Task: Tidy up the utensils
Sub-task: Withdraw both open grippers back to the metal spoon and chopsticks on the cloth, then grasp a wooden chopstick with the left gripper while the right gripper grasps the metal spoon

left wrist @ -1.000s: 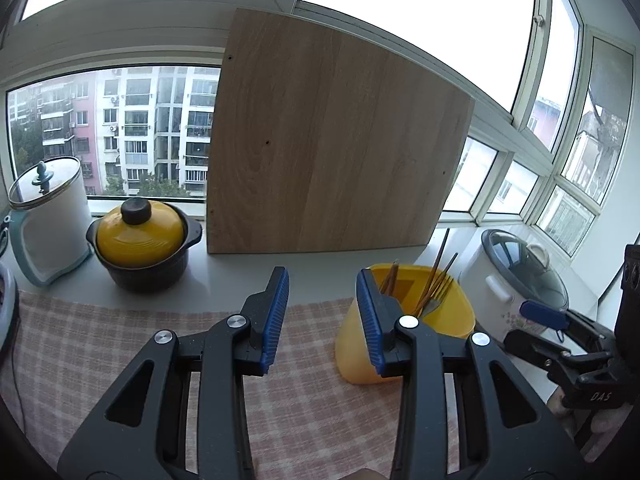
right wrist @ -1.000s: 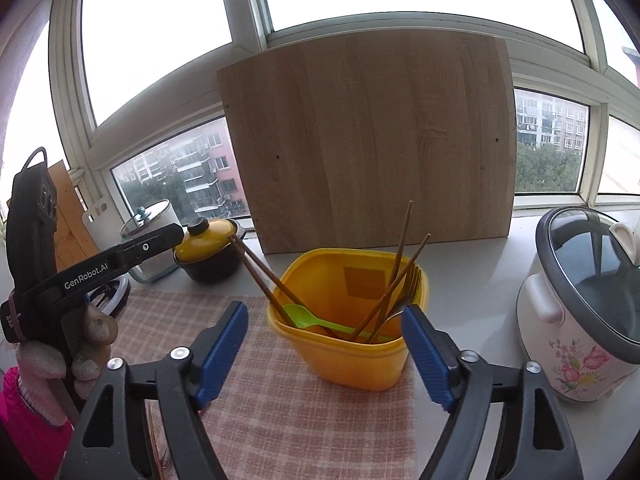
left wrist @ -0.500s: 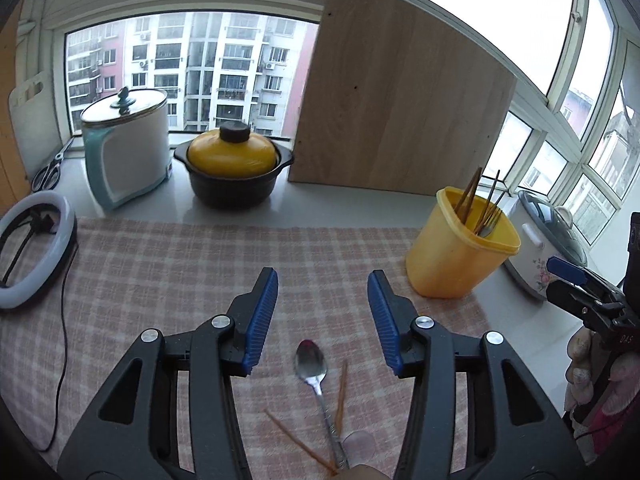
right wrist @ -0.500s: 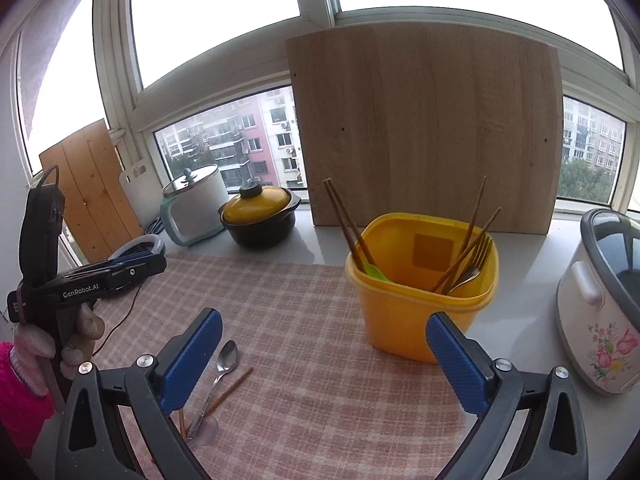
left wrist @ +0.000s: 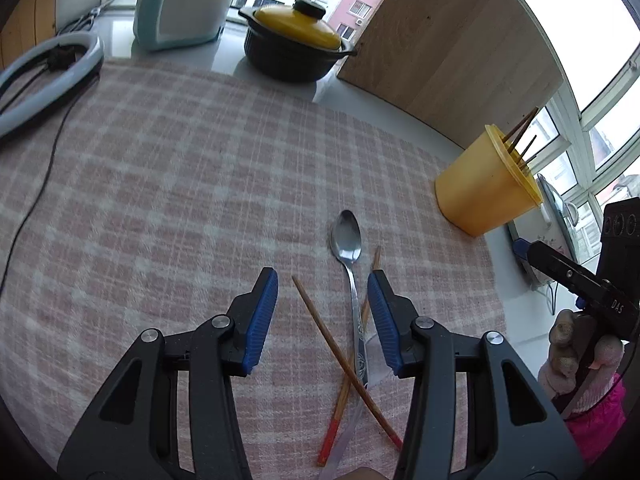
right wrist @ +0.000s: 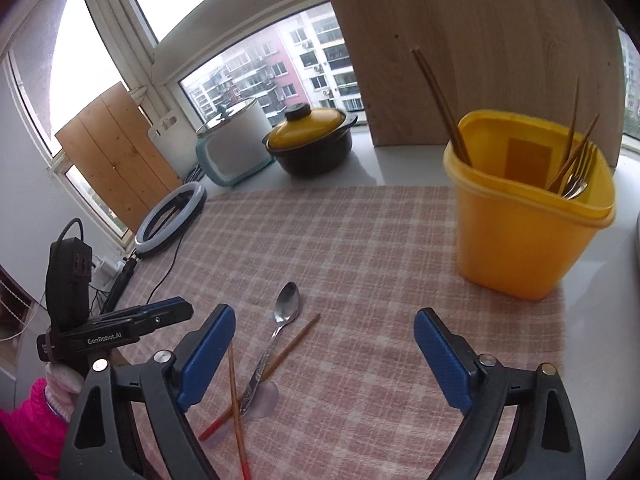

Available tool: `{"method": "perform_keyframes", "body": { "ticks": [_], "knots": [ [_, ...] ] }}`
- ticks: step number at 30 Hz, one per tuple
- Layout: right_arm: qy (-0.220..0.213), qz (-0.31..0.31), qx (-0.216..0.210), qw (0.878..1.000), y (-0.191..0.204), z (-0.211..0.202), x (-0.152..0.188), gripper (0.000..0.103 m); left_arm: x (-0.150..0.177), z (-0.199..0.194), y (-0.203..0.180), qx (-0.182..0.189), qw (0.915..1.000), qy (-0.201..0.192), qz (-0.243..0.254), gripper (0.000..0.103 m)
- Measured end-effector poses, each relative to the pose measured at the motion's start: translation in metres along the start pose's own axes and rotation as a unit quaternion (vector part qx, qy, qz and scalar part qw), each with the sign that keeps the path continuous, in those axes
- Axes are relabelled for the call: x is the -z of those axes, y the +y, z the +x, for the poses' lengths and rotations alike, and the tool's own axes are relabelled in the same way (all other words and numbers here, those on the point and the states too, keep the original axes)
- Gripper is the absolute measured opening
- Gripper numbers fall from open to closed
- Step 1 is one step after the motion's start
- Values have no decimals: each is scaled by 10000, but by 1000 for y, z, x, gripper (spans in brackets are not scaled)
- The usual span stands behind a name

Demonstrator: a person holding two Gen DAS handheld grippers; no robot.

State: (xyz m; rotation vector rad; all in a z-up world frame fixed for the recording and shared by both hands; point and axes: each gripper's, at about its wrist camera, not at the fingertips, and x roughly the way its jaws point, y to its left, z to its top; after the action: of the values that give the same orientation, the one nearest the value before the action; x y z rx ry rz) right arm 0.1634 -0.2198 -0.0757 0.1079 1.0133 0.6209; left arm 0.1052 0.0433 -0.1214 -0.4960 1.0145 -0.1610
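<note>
A metal spoon [left wrist: 349, 248] [right wrist: 285, 311] lies on the pink checked cloth [left wrist: 180, 184] over two crossed red-tipped wooden chopsticks [left wrist: 340, 354] [right wrist: 276, 364]. My left gripper [left wrist: 323, 300] is open and empty, low over the spoon handle and chopsticks, jaws either side of them. My right gripper [right wrist: 324, 348] is open wide and empty, above the cloth to the right of the spoon. The yellow utensil tub [left wrist: 484, 188] [right wrist: 524, 208] holds chopsticks and forks at the cloth's far right.
A black pot with yellow lid [left wrist: 296, 48] [right wrist: 310, 146], a white and teal cooker [left wrist: 180, 4], a wooden board [left wrist: 448, 48] and a ring light [left wrist: 44, 76] [right wrist: 170, 220] line the back and left. A floral rice cooker [left wrist: 556, 220] stands beyond the tub.
Both grippers have tilted down and moved closer to the cloth. The left gripper has come down over the spoon and chopsticks. Both stay open.
</note>
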Motion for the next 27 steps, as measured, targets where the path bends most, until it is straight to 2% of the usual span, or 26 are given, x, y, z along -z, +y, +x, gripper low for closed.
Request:
{"method": "perform_keyframes", "body": {
  "ticks": [7, 11, 18, 20, 27],
  "knots": [
    [531, 163, -277, 9981, 3, 40, 7, 70, 13, 20, 6, 145, 9988, 360, -298, 47],
    [730, 157, -362, 9965, 7, 64, -1, 55, 18, 29, 3, 147, 9984, 470, -291, 47],
    [1061, -62, -267, 9940, 18, 110, -12, 50, 18, 45, 6, 83, 9973, 557, -471, 47],
    [1174, -11, -285, 9927, 17, 122, -15, 45, 18, 49, 7, 149, 9964, 601, -581, 47],
    [1399, 405, -502, 9881, 2, 153, -21, 37, 18, 56, 11, 302, 9941, 641, -825, 47]
  ]
}}
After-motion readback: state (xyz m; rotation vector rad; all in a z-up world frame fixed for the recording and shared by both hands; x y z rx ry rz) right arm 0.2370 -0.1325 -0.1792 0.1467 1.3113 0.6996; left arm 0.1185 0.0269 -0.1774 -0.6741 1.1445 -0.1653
